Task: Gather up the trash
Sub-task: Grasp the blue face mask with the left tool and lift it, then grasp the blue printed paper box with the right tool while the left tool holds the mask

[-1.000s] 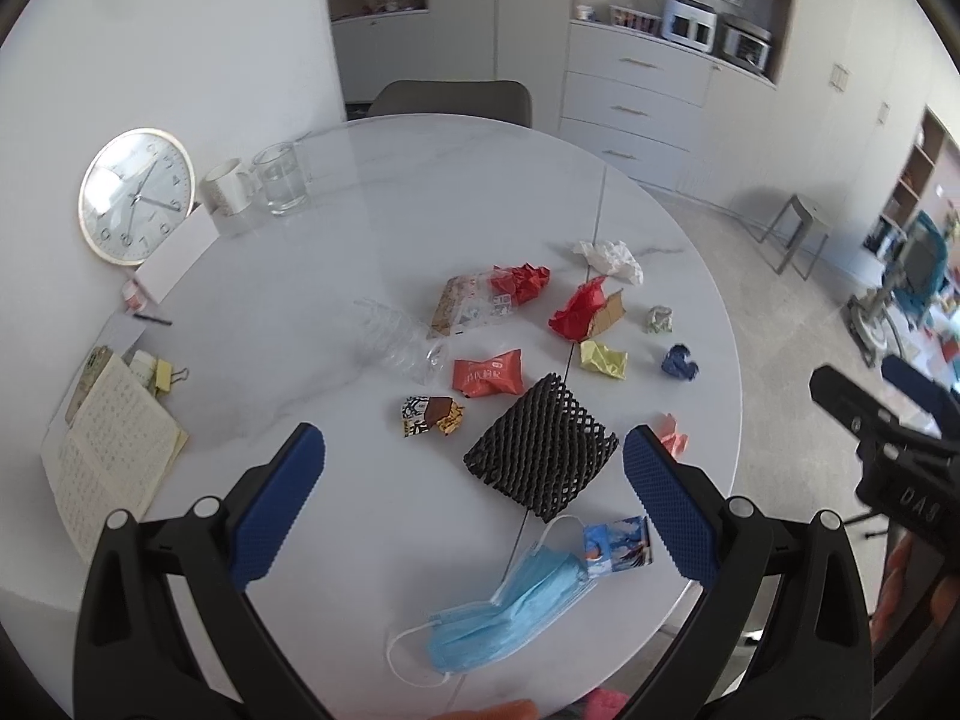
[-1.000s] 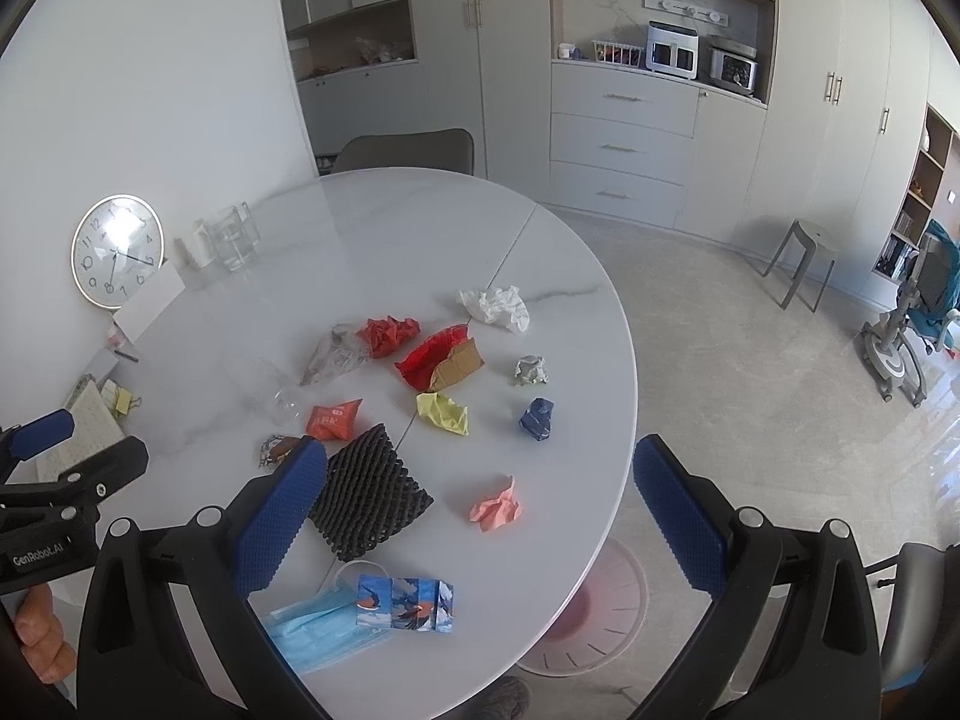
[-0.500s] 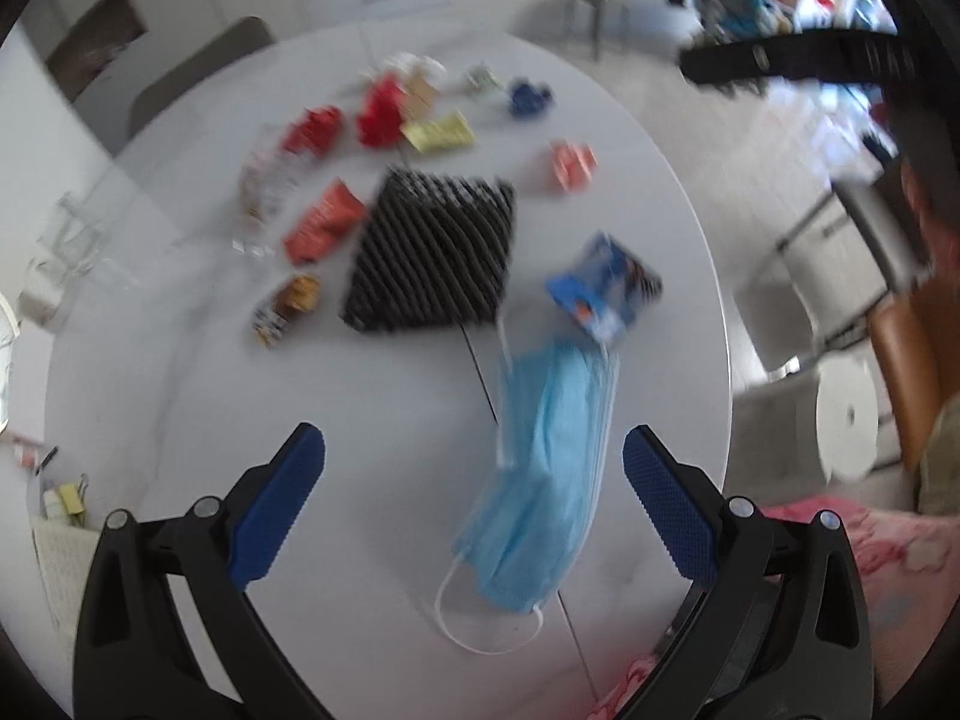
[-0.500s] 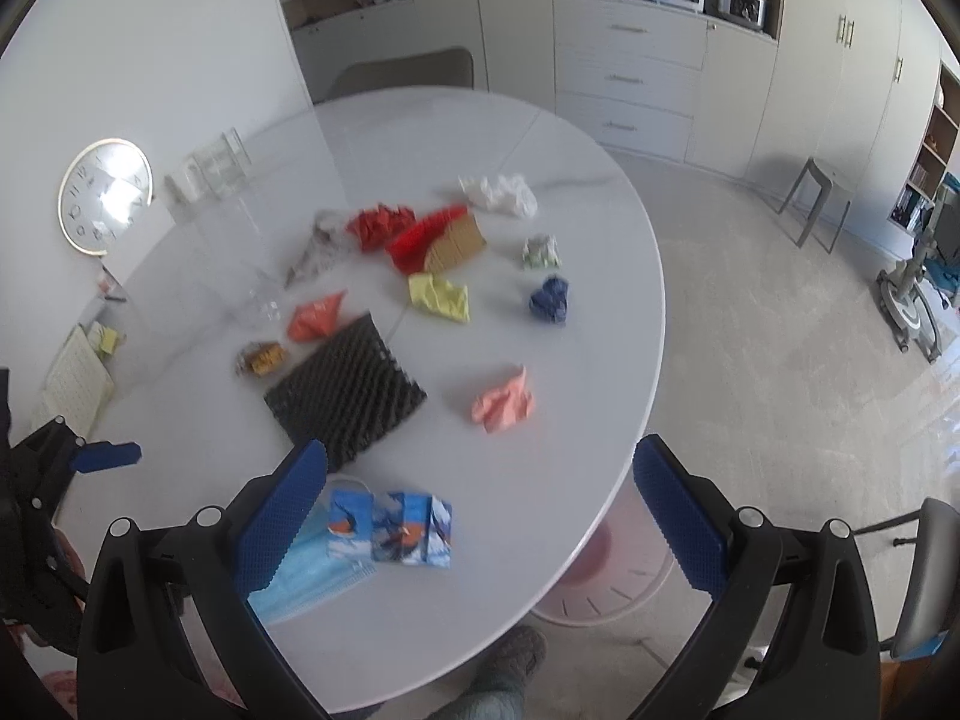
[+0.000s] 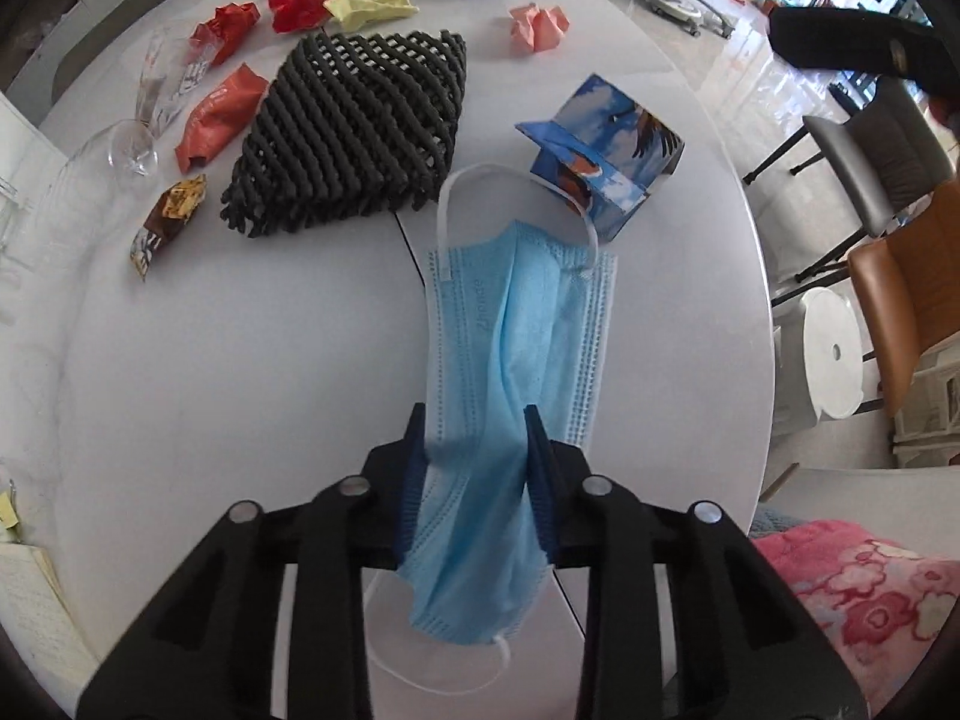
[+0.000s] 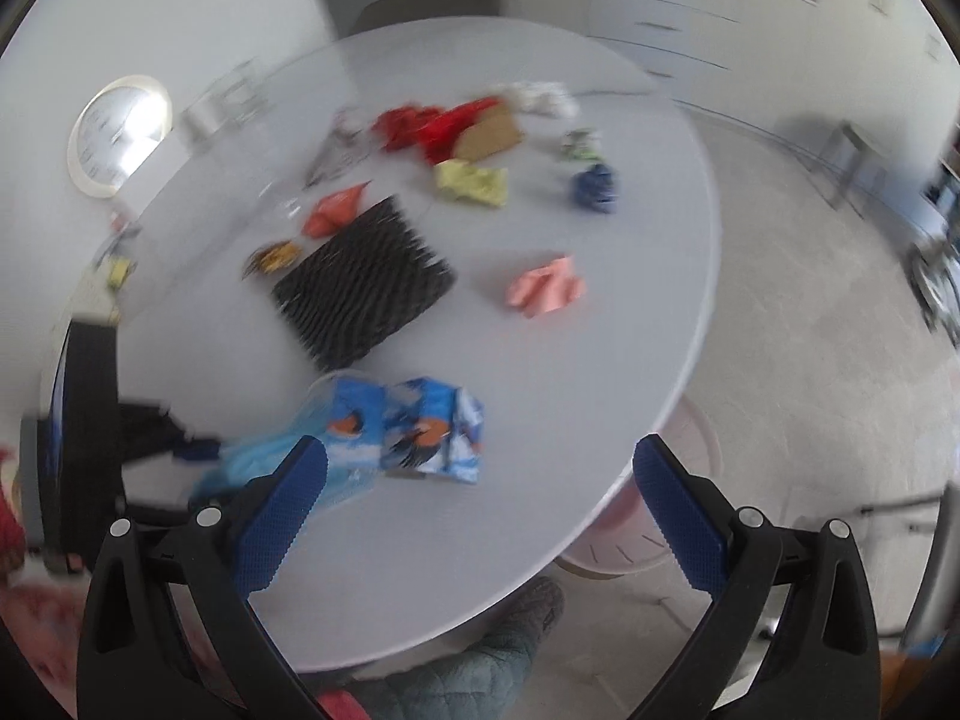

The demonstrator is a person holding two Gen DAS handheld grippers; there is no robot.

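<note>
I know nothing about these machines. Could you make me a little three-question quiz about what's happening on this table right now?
1. True or false: the left gripper is shut on the blue face mask.
2. Which lies against the mask's ear loop? A) the pink paper wad B) the blue printed carton C) the yellow paper wad
3. Fill in: the right gripper is ____ and holds nothing.

Key: 1 true; 2 B; 3 open.
</note>
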